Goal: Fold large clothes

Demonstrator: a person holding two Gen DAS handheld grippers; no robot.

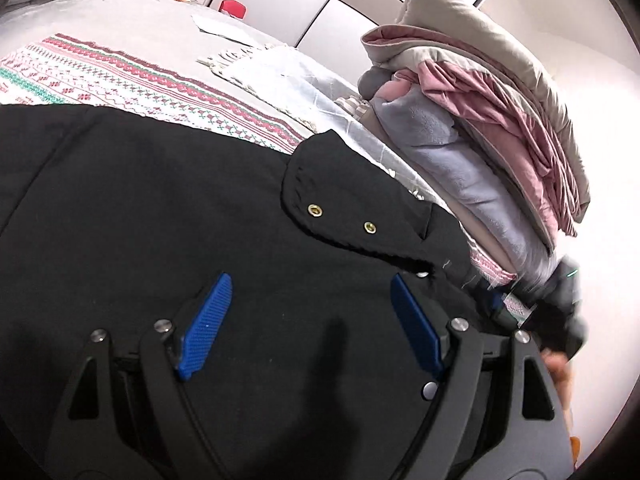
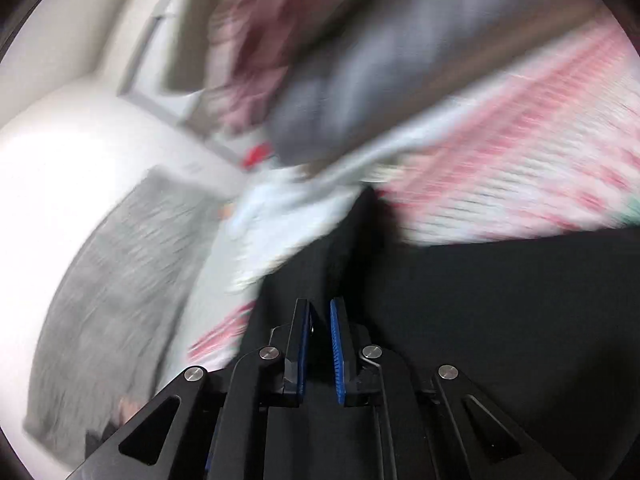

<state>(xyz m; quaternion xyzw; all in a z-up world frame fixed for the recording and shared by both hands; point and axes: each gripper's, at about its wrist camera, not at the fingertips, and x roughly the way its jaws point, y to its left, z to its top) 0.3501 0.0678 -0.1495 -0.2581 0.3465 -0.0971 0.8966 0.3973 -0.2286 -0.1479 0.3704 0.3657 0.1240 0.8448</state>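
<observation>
Currently my left tongs (image 1: 308, 296) stand spread above the black coat (image 1: 160, 208) on the bed (image 1: 132, 20); my right tongs (image 2: 320, 320) pinch a coat fold.

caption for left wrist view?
Open left hand-held gripper over black garment on patterned bedspread.

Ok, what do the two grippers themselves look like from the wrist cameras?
Both match: the left gripper and right gripper have matte black linkage arms with silver round pivot pins and triangular cut-outs, ending in flat blue ribbed pads. No cables or markings show.
</observation>
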